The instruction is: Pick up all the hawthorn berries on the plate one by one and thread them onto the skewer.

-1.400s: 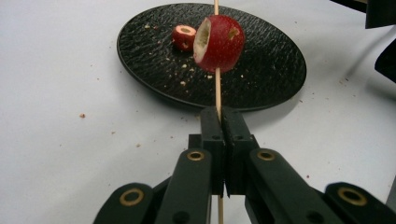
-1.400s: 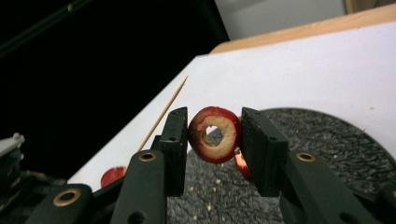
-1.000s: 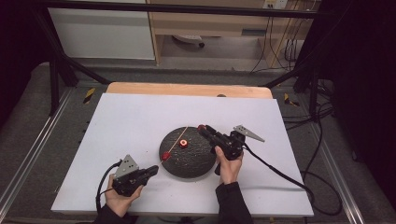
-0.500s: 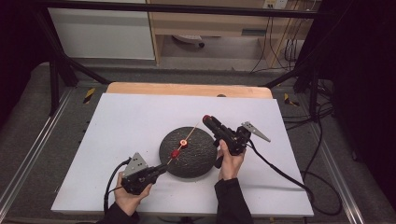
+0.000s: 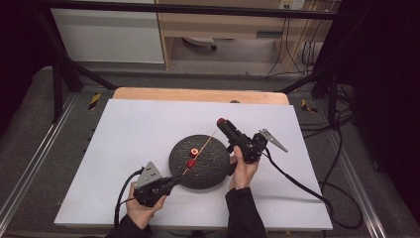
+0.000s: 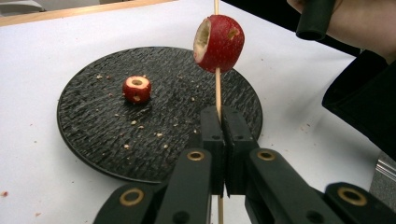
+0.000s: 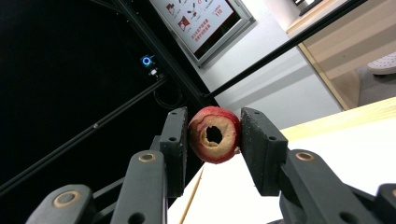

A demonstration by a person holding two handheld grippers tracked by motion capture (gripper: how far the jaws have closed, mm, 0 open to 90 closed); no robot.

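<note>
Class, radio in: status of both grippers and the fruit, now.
Left gripper shut on skewer, one red fruit threaded. Right gripper shut on cored fruit. Third piece on black plate. Nothing obstructing.

3 cored fruit pcs (image 6: 219, 43), 1 skewer (image 6: 217, 88), 1 plate (image 6: 93, 135), 2 tools (image 5: 163, 184).

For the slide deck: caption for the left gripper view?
Left tongs clamp a skewer threaded through a cored fruit above a slate plate.

A white table (image 5: 138, 129) stands on grey floor (image 5: 34, 148) inside a black frame (image 5: 54, 74). Behind are a wooden cabinet (image 5: 223, 25) and what looks like a poster (image 7: 201, 18).
</note>
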